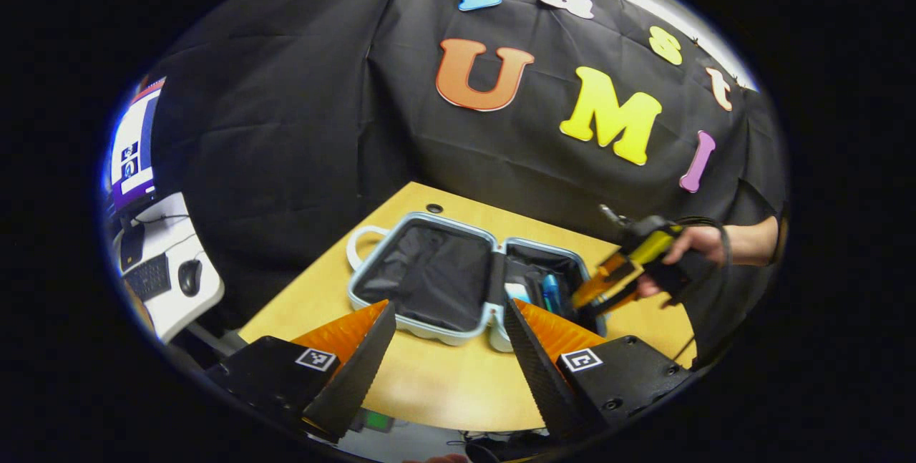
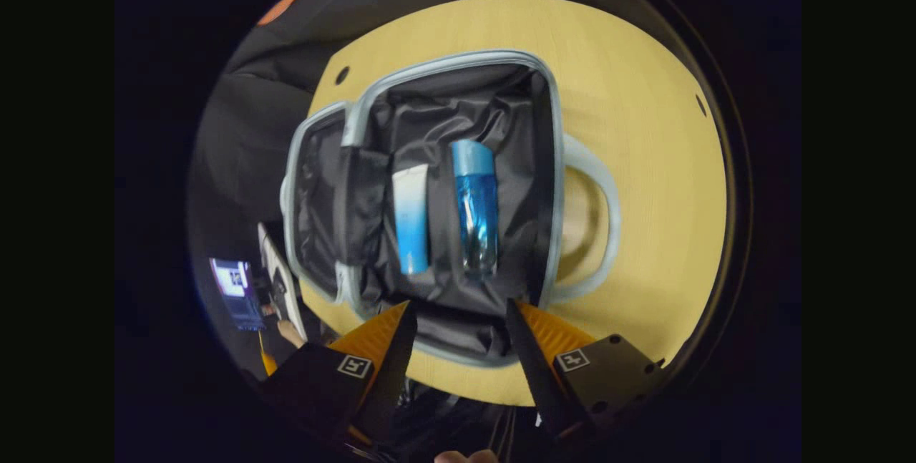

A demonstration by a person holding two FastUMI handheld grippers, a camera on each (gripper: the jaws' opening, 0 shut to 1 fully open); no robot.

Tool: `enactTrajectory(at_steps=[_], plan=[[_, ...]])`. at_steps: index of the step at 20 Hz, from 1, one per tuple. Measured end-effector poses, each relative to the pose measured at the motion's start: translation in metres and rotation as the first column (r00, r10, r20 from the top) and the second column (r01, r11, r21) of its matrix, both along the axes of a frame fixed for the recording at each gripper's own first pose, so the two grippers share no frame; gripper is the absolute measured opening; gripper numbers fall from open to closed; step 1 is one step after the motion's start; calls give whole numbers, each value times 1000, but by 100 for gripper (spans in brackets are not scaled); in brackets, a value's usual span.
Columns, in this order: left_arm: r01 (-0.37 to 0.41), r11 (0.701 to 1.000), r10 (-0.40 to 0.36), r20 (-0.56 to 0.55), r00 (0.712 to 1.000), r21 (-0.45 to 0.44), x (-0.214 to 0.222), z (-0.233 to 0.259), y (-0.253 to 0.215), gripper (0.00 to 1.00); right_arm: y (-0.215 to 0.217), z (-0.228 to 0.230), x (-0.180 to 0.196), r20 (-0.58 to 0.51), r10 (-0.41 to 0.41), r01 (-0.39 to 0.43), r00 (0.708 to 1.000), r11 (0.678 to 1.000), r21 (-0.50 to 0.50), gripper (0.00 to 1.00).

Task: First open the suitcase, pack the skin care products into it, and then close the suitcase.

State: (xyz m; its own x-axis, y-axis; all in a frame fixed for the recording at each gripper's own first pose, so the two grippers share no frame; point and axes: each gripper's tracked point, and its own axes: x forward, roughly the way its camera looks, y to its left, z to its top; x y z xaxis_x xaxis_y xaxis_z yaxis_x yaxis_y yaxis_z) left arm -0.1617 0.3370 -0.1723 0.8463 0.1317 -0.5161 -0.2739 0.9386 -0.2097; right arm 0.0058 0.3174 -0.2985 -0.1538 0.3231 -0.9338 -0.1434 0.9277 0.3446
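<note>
The small suitcase (image 1: 447,223) lies open on the wooden table, pale blue rim and black lining showing in both halves. In the right gripper view, a white-to-blue tube (image 2: 411,220) and a clear blue bottle (image 2: 474,205) lie side by side in the half of the suitcase (image 2: 557,184) that has the handle (image 2: 605,191). My right gripper (image 2: 459,305) hovers open above that half, holding nothing. The left gripper view shows a hand holding the right gripper (image 1: 580,300) over the products (image 1: 549,291). My left gripper (image 1: 449,305) stands open above the table's near edge, facing the suitcase.
A side desk (image 1: 179,298) with a keyboard, mouse and monitor stands left of the table. Bare tabletop (image 1: 444,377) lies between my left gripper and the suitcase. The second handle (image 1: 354,241) juts out at the far left. Black cloth walls close in behind.
</note>
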Motion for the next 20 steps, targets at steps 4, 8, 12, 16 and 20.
enactTrajectory(at_steps=[4,8,12,16,20], plan=[[26,998,-26,16,1000,-51,56,-17,71,98,-42,43,-17,69,74,-83,995,987,135,75],[39,998,-43,-75,996,-55,105,-81,128,97,-103,69,-6,171,-24,-9,985,981,193,75],[38,996,-53,-187,981,-83,133,-143,155,98,-172,93,17,311,-138,83,940,979,184,75],[41,995,-63,-258,964,-90,155,-186,164,94,-227,103,31,392,-240,194,888,969,153,75],[51,993,-83,-333,939,-104,155,-216,168,80,-224,102,27,372,-256,204,892,963,175,75]])
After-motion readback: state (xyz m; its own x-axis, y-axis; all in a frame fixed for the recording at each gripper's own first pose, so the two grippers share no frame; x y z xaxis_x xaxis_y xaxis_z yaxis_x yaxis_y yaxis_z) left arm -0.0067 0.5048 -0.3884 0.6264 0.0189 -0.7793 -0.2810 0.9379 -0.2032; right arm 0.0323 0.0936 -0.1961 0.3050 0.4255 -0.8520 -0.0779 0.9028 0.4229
